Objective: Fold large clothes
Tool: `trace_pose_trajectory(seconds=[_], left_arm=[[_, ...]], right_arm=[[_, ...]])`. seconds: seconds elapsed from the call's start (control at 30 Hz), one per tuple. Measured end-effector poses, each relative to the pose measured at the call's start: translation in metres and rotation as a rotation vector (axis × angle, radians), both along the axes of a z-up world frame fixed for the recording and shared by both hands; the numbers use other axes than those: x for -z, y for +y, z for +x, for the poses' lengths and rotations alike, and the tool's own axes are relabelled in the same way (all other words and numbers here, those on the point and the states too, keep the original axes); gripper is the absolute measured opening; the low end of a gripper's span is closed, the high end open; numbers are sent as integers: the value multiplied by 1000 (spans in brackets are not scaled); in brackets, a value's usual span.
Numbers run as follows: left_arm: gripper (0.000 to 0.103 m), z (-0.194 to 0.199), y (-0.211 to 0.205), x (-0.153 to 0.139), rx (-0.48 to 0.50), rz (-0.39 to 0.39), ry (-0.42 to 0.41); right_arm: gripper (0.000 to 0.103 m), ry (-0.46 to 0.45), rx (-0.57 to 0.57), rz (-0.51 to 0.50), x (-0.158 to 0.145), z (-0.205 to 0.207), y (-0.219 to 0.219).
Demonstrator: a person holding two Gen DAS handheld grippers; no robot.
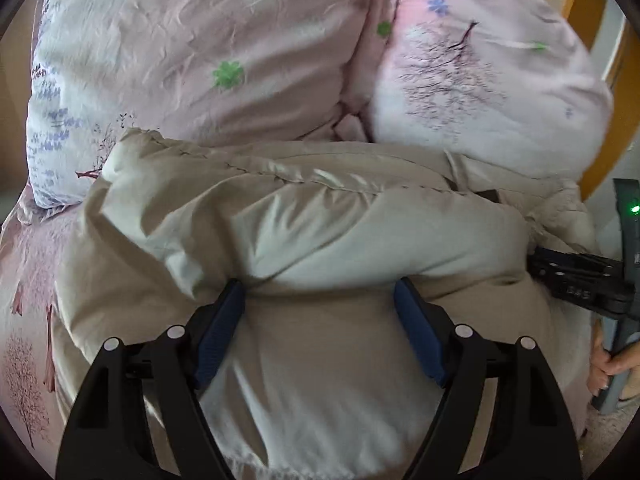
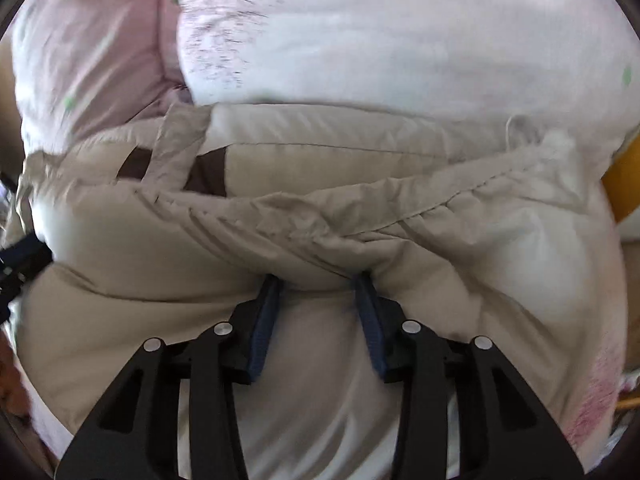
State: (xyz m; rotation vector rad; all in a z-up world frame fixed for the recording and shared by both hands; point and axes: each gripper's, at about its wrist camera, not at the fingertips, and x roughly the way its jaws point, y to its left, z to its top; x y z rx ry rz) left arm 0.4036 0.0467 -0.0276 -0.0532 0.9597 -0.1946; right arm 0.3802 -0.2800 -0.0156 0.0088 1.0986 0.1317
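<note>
A puffy beige padded coat (image 1: 304,220) lies across the bed, bunched into thick folds. My left gripper (image 1: 320,292) is open, its blue pads pressed against a fold of the coat, which bulges between them. In the right wrist view the coat (image 2: 320,216) fills the frame, with brown patches near its upper left. My right gripper (image 2: 318,280) is partly closed, its pads (image 2: 266,320) squeezing a fold of the coat. The right gripper also shows at the right edge of the left wrist view (image 1: 580,280), touching the coat.
Two pink floral pillows (image 1: 192,48) (image 1: 480,80) lie behind the coat. A pink tree-print sheet (image 1: 28,320) covers the bed at the left. A yellow wooden bed frame (image 2: 624,176) shows at the right. A hand (image 1: 612,364) holds the right gripper's handle.
</note>
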Motion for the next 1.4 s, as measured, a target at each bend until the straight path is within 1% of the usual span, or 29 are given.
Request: trace_pose_trajectory(seconds=[0.07, 0.13, 0.17, 0.23, 0.3, 0.33, 0.4, 0.43, 0.47, 0.5, 0.57, 0.63, 0.67, 0.73, 0.77, 0.8, 0.83, 0.87, 0.9, 0.93, 0.97, 1.0, 1.03, 1.1, 1.23, 1.3, 1.4], left_arm=[[78, 1, 0, 0, -15, -5, 18], [77, -10, 9, -4, -1, -50, 17], [77, -18, 16, -8, 2, -59, 10], [77, -32, 35, -13, -20, -64, -12], [77, -41, 58, -17, -62, -81, -23], [77, -44, 69, -18, -75, -86, -26], [77, -39, 82, -12, -109, -78, -15], [76, -36, 85, -9, -117, -78, 4], [76, -31, 86, -3, -120, -82, 22], [76, -29, 86, 0, -127, -70, 26], [77, -22, 82, 7, -144, -38, 26], [79, -16, 77, 11, -154, -30, 30], [80, -13, 75, 13, -159, -13, 25], [81, -13, 72, 12, -162, 4, 17], [80, -17, 72, 10, -163, -7, 10], [78, -24, 75, 6, -157, -34, -2], [78, -37, 81, 1, -141, -91, -20], [78, -47, 87, -3, -133, -132, -34], [78, -60, 94, -8, -129, -179, -52], [78, -72, 99, -11, -126, -216, -65], [80, -89, 108, -15, -122, -269, -84], [84, -103, 113, -16, -122, -302, -95], [86, -112, 116, -16, -122, -320, -99], [88, -135, 122, -12, -133, -372, -92], [88, -159, 131, 6, -163, -462, -45], [88, -163, 135, 14, -179, -515, -20], [88, -164, 131, 24, -200, -572, 8]], right_arm=[[40, -2, -1, 10, -5, 0, -3], [40, -84, 12, 48, -21, -12, -21], [40, -114, 21, 56, -27, -20, -29], [40, -187, 75, 72, -40, -40, -60], [40, -215, 151, 102, -47, -49, -95], [40, -208, 178, 120, -45, -47, -110], [37, -138, 226, 174, -27, -39, -138], [35, -108, 233, 179, -17, -39, -138], [35, -65, 239, 182, -2, -27, -137], [35, -46, 244, 179, 8, -19, -135], [35, -42, 257, 165, 17, -11, -137], [36, -39, 264, 146, 21, -2, -136], [36, -34, 266, 140, 23, 2, -136], [36, -32, 273, 145, 21, 4, -139], [37, -44, 276, 155, 17, -1, -141], [39, -69, 278, 177, 11, -10, -143], [47, -100, 285, 225, 4, -24, -145], [57, -120, 288, 276, 4, -31, -145], [64, -146, 297, 344, 3, -41, -147], [73, -169, 314, 403, 0, -56, -155], [81, -198, 331, 472, -3, -74, -163], [85, -212, 348, 520, -4, -88, -170], [93, -219, 369, 557, -3, -100, -173], [95, -202, 434, 626, 7, -119, -182], [95, -120, 558, 768, 38, -145, -194], [95, -101, 571, 830, 46, -152, -193], [95, -93, 576, 872, 56, -149, -184]])
